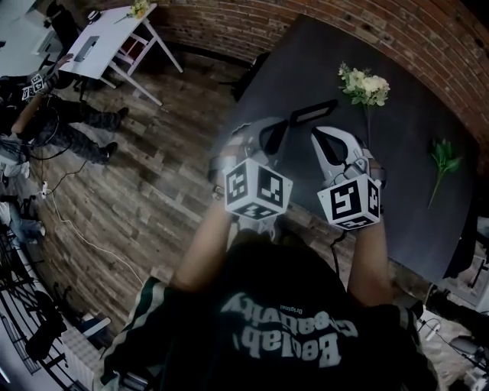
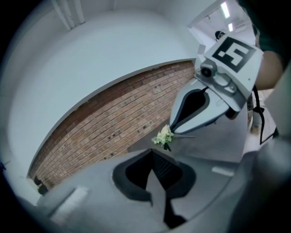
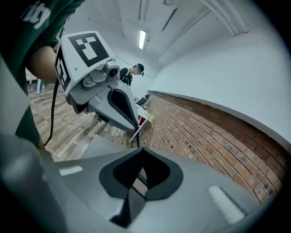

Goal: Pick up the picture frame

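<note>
Picture frame (image 1: 313, 113): thin, dark, seen nearly edge-on. It hangs between the two tongs over the near-left part of the dark tabletop (image 1: 397, 198). Head view doesn't show whether its lower edge clears the tabletop.

Left tongs (image 1: 281, 131): closed to a narrow slit, pads pinching frame's left side. In left gripper view a thin grey sliver of frame (image 2: 157, 182) sits betw. the dark pads of the left tongs (image 2: 153, 159). Nothing else is in the grip.

Right tongs (image 1: 319, 137): same, closed right down on frame's right side. In right gripper view a flat strip of frame (image 3: 136, 185) is clamped betw. the pads of the right tongs (image 3: 143, 154).

Cross-check: from left gripper view the right tongs (image 2: 172, 129) show w/ tips together. From right gripper view the left tongs (image 3: 136, 129) show likewise. Both tongs point fwd and somewhat down, side by side, marker cubes toward the person.

Surroundings: white flower bunch (image 1: 365, 86) lies on tabletop beyond the tongs, well apart from frame. Green sprig (image 1: 445, 159) lies on tabletop further right. Brick wall (image 1: 306, 23) runs behind tabletop. Wood floor (image 1: 153, 176) to the left, w/ a white table (image 1: 114, 38) far off. Second person (image 1: 46, 114) at left edge.
</note>
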Action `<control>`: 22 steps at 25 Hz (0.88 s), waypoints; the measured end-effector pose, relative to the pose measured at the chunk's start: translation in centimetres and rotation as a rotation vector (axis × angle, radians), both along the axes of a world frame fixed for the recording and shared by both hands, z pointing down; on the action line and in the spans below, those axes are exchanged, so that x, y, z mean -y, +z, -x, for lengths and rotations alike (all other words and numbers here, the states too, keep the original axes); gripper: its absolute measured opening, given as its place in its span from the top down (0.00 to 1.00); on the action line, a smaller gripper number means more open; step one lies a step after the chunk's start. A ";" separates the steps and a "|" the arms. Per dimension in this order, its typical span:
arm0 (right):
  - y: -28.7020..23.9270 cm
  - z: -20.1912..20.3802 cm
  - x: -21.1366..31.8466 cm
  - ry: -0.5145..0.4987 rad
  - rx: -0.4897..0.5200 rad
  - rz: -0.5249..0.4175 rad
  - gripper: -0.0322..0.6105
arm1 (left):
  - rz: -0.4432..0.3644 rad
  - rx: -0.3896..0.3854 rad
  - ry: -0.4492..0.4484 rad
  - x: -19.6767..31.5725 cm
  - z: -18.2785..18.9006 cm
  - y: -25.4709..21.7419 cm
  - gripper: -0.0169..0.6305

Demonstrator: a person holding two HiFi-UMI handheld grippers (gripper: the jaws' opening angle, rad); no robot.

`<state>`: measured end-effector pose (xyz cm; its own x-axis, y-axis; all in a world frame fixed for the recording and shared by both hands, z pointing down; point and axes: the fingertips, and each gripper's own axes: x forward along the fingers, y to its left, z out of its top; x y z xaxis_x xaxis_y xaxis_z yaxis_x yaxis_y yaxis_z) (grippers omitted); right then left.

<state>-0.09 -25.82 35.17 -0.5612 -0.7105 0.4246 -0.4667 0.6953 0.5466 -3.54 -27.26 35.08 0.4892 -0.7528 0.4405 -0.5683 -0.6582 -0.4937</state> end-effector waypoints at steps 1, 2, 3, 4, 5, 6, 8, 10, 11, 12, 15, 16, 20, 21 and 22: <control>0.1 0.1 0.4 0.006 -0.001 0.001 0.94 | 0.006 -0.006 0.010 0.3 0.0 0.2 0.97; 0.1 0.2 0.7 0.011 0.000 0.000 0.94 | 0.012 -0.012 0.020 0.6 0.1 0.4 0.97; 0.1 0.3 1.0 0.018 0.000 -0.002 0.94 | 0.016 -0.016 0.029 0.9 0.1 0.5 0.97; 0.1 0.3 1.2 0.026 0.000 -0.003 0.94 | 0.018 -0.021 0.035 1.1 0.2 0.6 0.97; 0.1 0.2 1.4 0.035 0.000 -0.003 0.94 | 0.020 -0.027 0.041 1.2 0.3 0.6 0.97; 0.2 0.2 1.5 0.045 -0.001 -0.002 0.94 | 0.022 -0.034 0.047 1.3 0.4 0.7 0.97; 0.5 0.2 1.8 0.060 -0.006 0.004 0.94 | 0.024 -0.044 0.059 1.5 0.5 0.9 0.97; 1.0 0.2 2.2 0.063 -0.013 0.013 0.94 | 0.028 -0.043 0.060 1.9 0.7 1.4 0.97; 1.2 0.2 2.4 0.062 -0.015 0.018 0.94 | 0.031 -0.043 0.058 2.1 0.7 1.6 0.97; 1.4 0.2 2.6 0.061 -0.016 0.022 0.94 | 0.034 -0.042 0.055 2.3 0.8 1.8 0.97; 1.9 0.3 3.3 0.052 -0.022 0.031 0.94 | 0.042 -0.040 0.037 3.0 1.0 2.3 0.97; 2.0 0.4 3.5 0.045 -0.026 0.033 0.94 | 0.044 -0.039 0.028 3.2 1.1 2.5 0.97; 2.9 0.4 4.1 -0.003 -0.041 0.065 0.94 | 0.050 -0.041 -0.013 4.1 1.3 3.0 0.97; 3.1 0.2 4.3 -0.017 -0.046 0.073 0.94 | 0.053 -0.040 -0.024 4.4 1.2 3.2 0.97; 3.4 -0.1 4.6 -0.030 -0.049 0.080 0.94 | 0.057 -0.037 -0.034 4.7 1.0 3.5 0.97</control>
<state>0.05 -30.43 38.54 -0.5583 -0.6566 0.5071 -0.4192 0.7508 0.5105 -4.54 -31.92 38.56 0.4806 -0.7436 0.4649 -0.6083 -0.6645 -0.4341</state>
